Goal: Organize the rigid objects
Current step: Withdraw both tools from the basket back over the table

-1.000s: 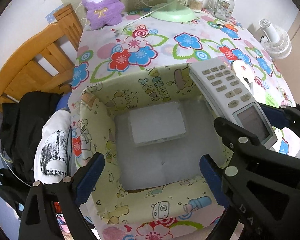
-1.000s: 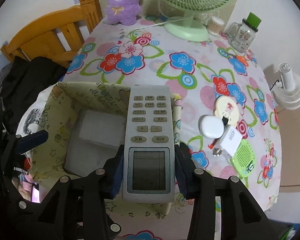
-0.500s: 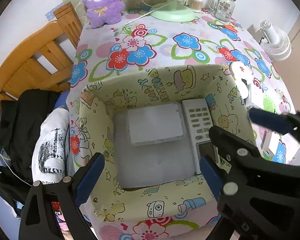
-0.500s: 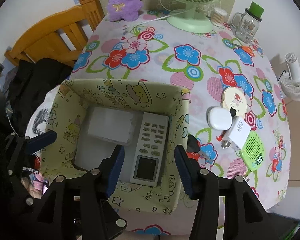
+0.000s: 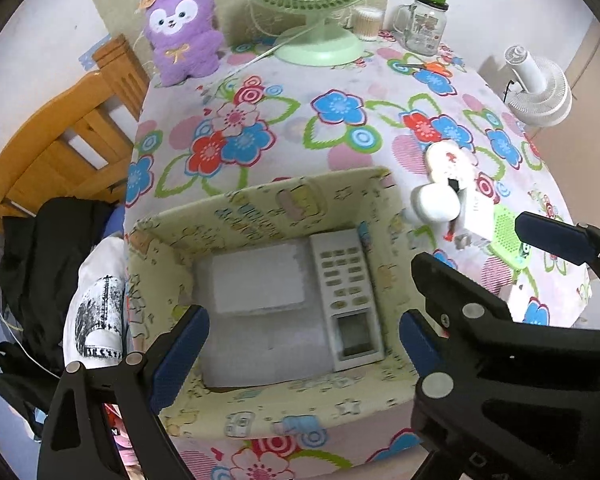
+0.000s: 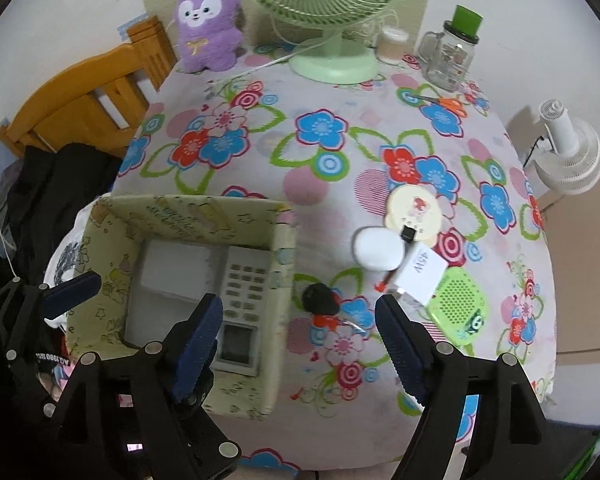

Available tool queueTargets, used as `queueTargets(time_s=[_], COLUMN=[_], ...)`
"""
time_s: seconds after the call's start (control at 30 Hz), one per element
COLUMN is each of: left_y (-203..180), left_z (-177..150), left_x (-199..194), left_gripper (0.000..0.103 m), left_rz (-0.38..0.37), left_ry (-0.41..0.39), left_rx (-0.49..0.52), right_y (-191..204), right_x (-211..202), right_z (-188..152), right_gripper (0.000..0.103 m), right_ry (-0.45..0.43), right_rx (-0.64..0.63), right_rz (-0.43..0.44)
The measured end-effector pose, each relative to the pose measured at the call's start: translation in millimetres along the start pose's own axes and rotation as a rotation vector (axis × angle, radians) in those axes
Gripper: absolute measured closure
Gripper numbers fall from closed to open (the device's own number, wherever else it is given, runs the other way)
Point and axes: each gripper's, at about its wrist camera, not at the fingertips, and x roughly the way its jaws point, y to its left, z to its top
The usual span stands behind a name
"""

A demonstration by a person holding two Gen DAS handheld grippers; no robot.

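Both finger pairs spread wide, nothing held: left gripper over the fabric box, right gripper above the black object. Remote already laid in the box beside the white case. Next pick judged to be that object: descent should be centred, closure made low.
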Motion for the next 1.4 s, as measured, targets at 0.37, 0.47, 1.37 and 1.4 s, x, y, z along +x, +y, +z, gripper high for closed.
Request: queueTargets(time_s=[0.37, 0.47, 1.37, 1.4], left_y=[-39, -49, -124, -126], left_z=[15, 19, 43, 44], left_x=[-14, -18, -33, -31], left_gripper=[0.006, 0.006, 0.006, 0.006], left_rz=[-0.003, 0.001, -0.014, -0.007], left_ry=[-0.028, -0.034, -0.094, -0.091], left_rx=[-0.017, -0.020, -0.011, -0.019], right_y=[-45, -54, -139, -142], right_x=[-14, -19, -45, -45], right_z=[5, 6, 8, 8], right_gripper=[0.020, 0.020, 0.015, 0.015], right_ry=[-0.019, -0.026, -0.094, -0.096], right_rx=[0.001, -0.005, -0.027, -0.030], right_rz=[-0.002, 0.000, 0.022, 0.024])
